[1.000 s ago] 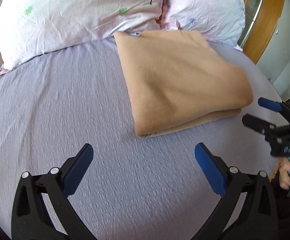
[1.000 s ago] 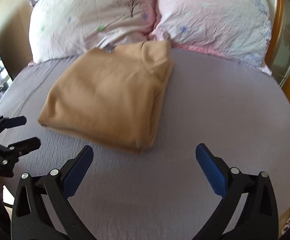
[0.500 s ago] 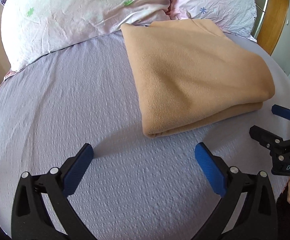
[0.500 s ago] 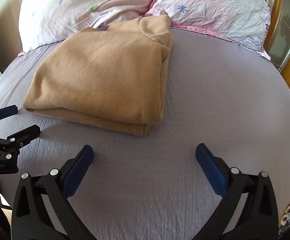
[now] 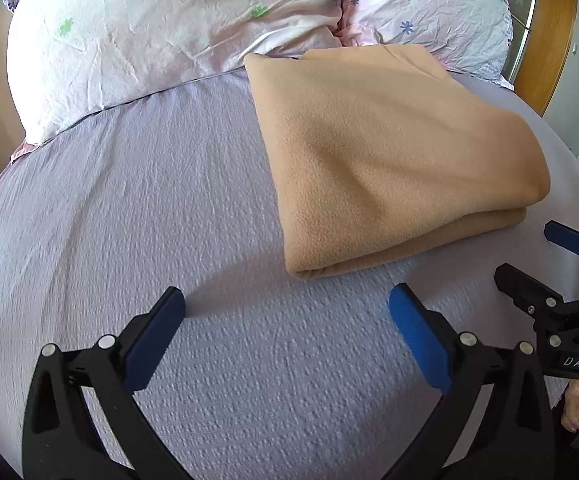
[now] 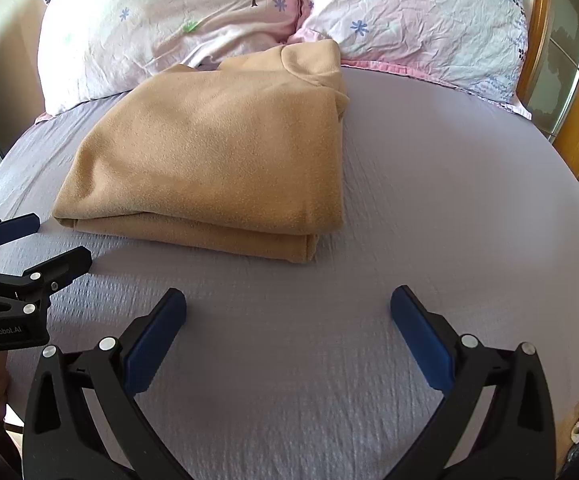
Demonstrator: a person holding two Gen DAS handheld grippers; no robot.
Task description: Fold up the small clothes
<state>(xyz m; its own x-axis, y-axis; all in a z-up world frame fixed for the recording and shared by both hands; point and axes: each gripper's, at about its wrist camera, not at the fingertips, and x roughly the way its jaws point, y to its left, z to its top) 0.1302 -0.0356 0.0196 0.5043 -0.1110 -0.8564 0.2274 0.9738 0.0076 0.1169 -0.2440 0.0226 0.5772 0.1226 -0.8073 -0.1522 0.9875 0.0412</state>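
On the bed (image 5: 129,208), up near the pillows (image 5: 161,28), lies the tan garment (image 5: 385,160), folded flat into a thick rectangle, its far edge touching the pillows. Left gripper (image 5: 287,312) hovers low over the lilac sheet, jaws spread wide, nothing between them, garment's near corner just ahead to its right. Right gripper (image 6: 288,312) is wide too, empty, facing the fold's near edge. Each shows at the other's frame edge, jaws apart, near the garment.
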